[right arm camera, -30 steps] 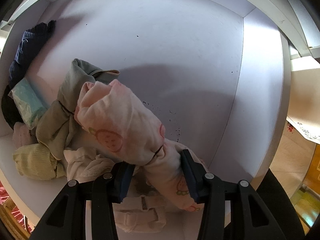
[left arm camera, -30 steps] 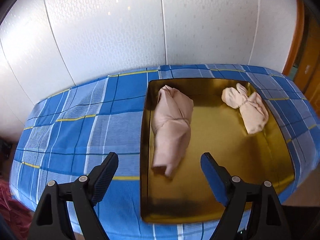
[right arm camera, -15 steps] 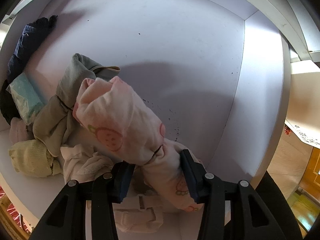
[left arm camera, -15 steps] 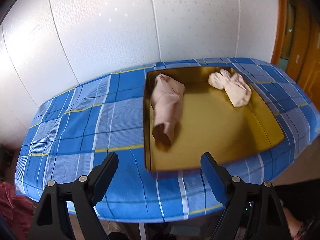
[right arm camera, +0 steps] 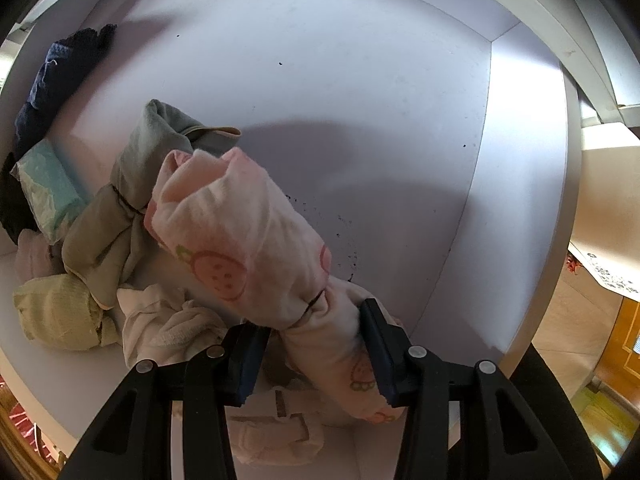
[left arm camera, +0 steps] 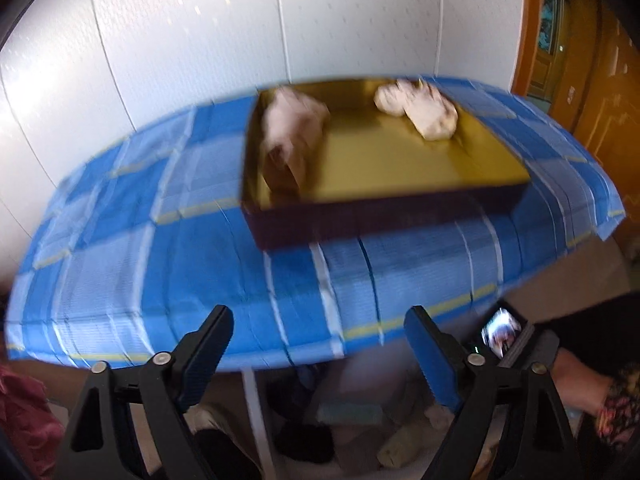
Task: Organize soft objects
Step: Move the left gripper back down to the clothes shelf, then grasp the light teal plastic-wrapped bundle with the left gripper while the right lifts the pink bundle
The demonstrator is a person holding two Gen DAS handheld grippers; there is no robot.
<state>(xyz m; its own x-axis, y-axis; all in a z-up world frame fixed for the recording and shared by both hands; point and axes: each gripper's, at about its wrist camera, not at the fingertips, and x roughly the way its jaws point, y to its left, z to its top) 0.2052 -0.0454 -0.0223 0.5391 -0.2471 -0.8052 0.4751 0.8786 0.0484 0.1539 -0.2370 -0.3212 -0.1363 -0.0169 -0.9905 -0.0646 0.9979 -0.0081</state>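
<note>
My left gripper (left arm camera: 318,320) hangs in front of the table's near edge, its jaws opening with nothing between them. Beyond it a gold tray (left arm camera: 380,216) sits on the blue plaid tablecloth (left arm camera: 160,248). The tray holds two tied beige cloth rolls, one at its left side (left arm camera: 292,136) and one at its far right (left arm camera: 424,112). Inside a white bin (right arm camera: 520,200), my right gripper (right arm camera: 312,328) points down. It is shut on the lower end of a pink strawberry-print cloth roll (right arm camera: 232,232), which leans on the pile.
The bin's left half holds an olive-green roll (right arm camera: 132,208), a yellow-green bundle (right arm camera: 56,312), a white cloth (right arm camera: 168,324), a teal packet (right arm camera: 48,184) and a navy cloth (right arm camera: 60,72). A person's hand (left arm camera: 580,376) shows at the lower right under the table edge. A white wall stands behind the table.
The left gripper has pulled back and down from over the tray, so the table's front edge and the space beneath it now show. The right gripper keeps its grip and place.
</note>
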